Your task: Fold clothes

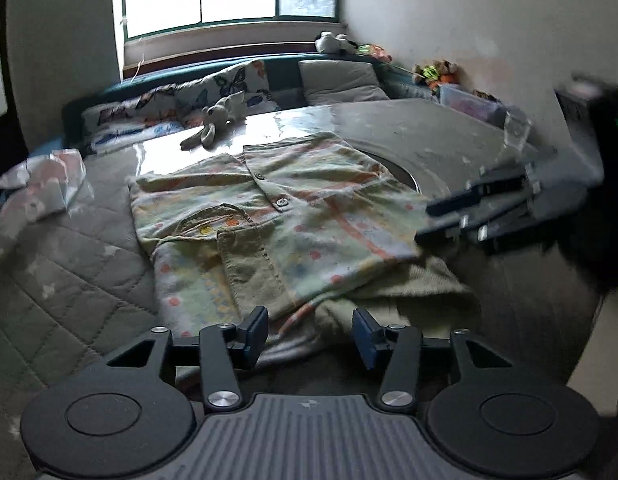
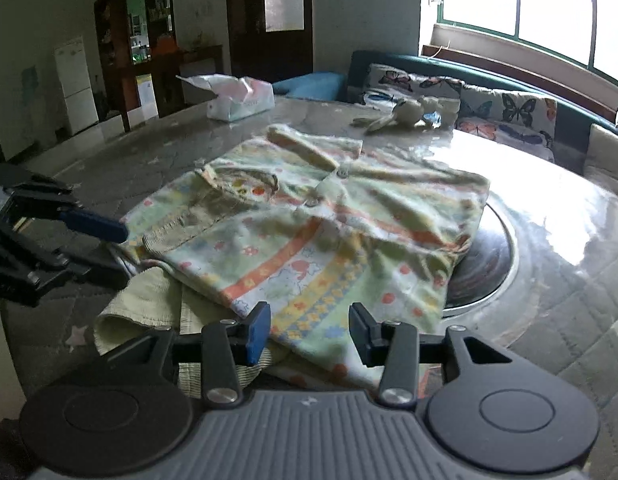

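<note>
In the left wrist view, a tissue pack lies at nine o'clock on the quilted table cover. At the centre lies the printed shirt, partly folded, with a plain green garment under its near edge at five o'clock. A small plush toy sits at eleven o'clock, beyond the shirt.

The left gripper is at six o'clock, just over the near hem, its jaws apart with no cloth pinched between them. The right gripper is also at the near hem in its own view, jaws apart and empty; it appears blurred at three o'clock in the left view, so its exact height there is unclear.

The risk, I think, is that the next pinch takes the green garment together with the shirt, because the two hems overlap. The loose fold could also slide open on the glossy table, visible at two o'clock.
</note>
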A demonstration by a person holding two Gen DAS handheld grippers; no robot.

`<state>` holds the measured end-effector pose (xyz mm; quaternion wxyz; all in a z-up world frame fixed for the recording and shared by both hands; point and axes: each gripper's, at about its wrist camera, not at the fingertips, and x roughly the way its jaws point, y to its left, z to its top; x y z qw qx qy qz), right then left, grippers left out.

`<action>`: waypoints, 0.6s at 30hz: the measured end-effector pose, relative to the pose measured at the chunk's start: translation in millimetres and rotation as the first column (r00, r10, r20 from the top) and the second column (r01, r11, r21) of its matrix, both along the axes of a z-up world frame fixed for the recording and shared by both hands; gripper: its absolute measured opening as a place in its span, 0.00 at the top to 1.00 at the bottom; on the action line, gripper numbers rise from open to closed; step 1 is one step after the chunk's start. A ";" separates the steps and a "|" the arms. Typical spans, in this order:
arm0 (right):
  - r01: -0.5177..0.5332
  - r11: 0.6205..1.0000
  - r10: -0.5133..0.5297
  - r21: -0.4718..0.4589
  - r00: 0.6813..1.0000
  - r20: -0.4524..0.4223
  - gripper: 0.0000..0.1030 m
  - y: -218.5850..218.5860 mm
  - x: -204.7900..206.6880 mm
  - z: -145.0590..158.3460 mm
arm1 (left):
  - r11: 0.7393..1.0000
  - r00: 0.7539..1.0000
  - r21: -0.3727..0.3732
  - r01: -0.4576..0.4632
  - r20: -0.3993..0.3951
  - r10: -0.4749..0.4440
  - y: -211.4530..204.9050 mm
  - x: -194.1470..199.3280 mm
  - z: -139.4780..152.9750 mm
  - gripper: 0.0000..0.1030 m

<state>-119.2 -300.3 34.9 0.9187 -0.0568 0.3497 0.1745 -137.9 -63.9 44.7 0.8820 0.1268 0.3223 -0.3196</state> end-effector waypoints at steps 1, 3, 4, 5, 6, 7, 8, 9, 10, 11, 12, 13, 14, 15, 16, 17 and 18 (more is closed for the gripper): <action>-0.001 1.000 0.001 -0.001 1.000 0.004 0.54 -1.4 -1.6 2.3 | 1.000 1.000 0.018 0.014 0.018 -0.014 0.9 -4.7 -1.4 0.51; 0.000 1.000 0.001 -0.017 1.000 0.005 0.52 -3.6 -4.4 3.3 | 0.997 0.997 0.063 0.046 0.052 -0.050 0.5 -13.5 -6.7 0.51; -0.001 1.000 0.001 -0.024 1.000 0.003 0.52 -4.5 -5.2 3.1 | 0.995 0.996 0.084 0.061 0.065 -0.066 0.1 -17.4 -9.6 0.51; -0.001 1.000 0.001 -0.030 1.000 -0.002 0.52 -5.4 -6.4 2.3 | 0.992 0.994 0.103 0.069 0.077 -0.077 -1.2 -20.7 -12.8 0.51; -0.001 0.999 0.001 -0.037 1.000 -0.008 0.52 -6.5 -7.8 1.4 | 0.990 0.992 0.122 0.078 0.088 -0.089 -2.4 -23.9 -16.0 0.51; -0.002 0.999 0.001 -0.041 1.000 -0.012 0.52 -6.8 -8.6 0.8 | 0.987 0.989 0.140 0.083 0.107 -0.099 -4.5 -26.6 -18.5 0.51; -0.003 0.999 0.002 -0.045 1.000 -0.014 0.52 -7.1 -10.2 0.1 | 0.983 0.985 0.161 0.090 0.133 -0.112 -8.0 -29.5 -21.1 0.51; -0.004 0.999 0.003 -0.049 1.000 -0.017 0.52 -7.3 -12.0 -0.8 | 0.980 0.980 0.173 0.095 0.155 -0.122 -11.3 -31.9 -22.6 0.51; -0.006 0.999 0.005 -0.053 1.000 -0.019 0.51 -7.6 -13.8 -1.6 | 0.980 0.976 0.171 0.103 0.175 -0.133 -15.1 -33.6 -23.2 0.51; -0.008 0.998 0.007 -0.058 1.000 -0.021 0.49 -7.7 -15.4 -2.1 | 0.979 0.970 0.170 0.111 0.194 -0.144 -18.9 -35.2 -23.8 0.51; -0.011 0.998 0.010 -0.064 1.000 -0.022 0.47 -7.7 -17.7 -2.7 | 0.981 0.968 0.158 0.114 0.206 -0.146 -22.6 -34.5 -23.1 0.51; -0.013 0.997 0.012 -0.072 1.000 -0.022 0.47 -7.6 -19.2 -3.1 | 0.982 0.965 0.147 0.118 0.217 -0.149 -26.3 -33.8 -22.4 0.52; -0.015 0.997 0.013 -0.080 1.000 -0.021 0.47 -7.5 -20.5 -3.5 | 0.983 0.962 0.136 0.122 0.229 -0.151 -30.0 -33.1 -21.7 0.52; -0.018 0.996 0.017 -0.089 1.000 -0.019 0.46 -7.2 -22.3 -3.6 | 0.984 0.960 0.118 0.131 0.233 -0.155 -32.6 -32.3 -20.8 0.52; -0.022 0.995 0.021 -0.100 1.000 -0.016 0.46 -6.9 -24.1 -3.7 | 0.985 0.958 0.107 0.138 0.238 -0.161 -34.9 -31.3 -20.3 0.54; -0.028 0.994 0.026 -0.103 1.000 -0.016 0.45 -6.6 -25.8 -3.7 | 0.985 0.956 0.097 0.146 0.243 -0.166 -37.3 -30.3 -19.7 0.58; -0.034 0.994 0.032 -0.102 0.999 -0.016 0.43 -6.9 -27.4 -3.6 | 0.984 0.954 0.086 0.154 0.248 -0.171 -39.6 -29.3 -19.2 0.61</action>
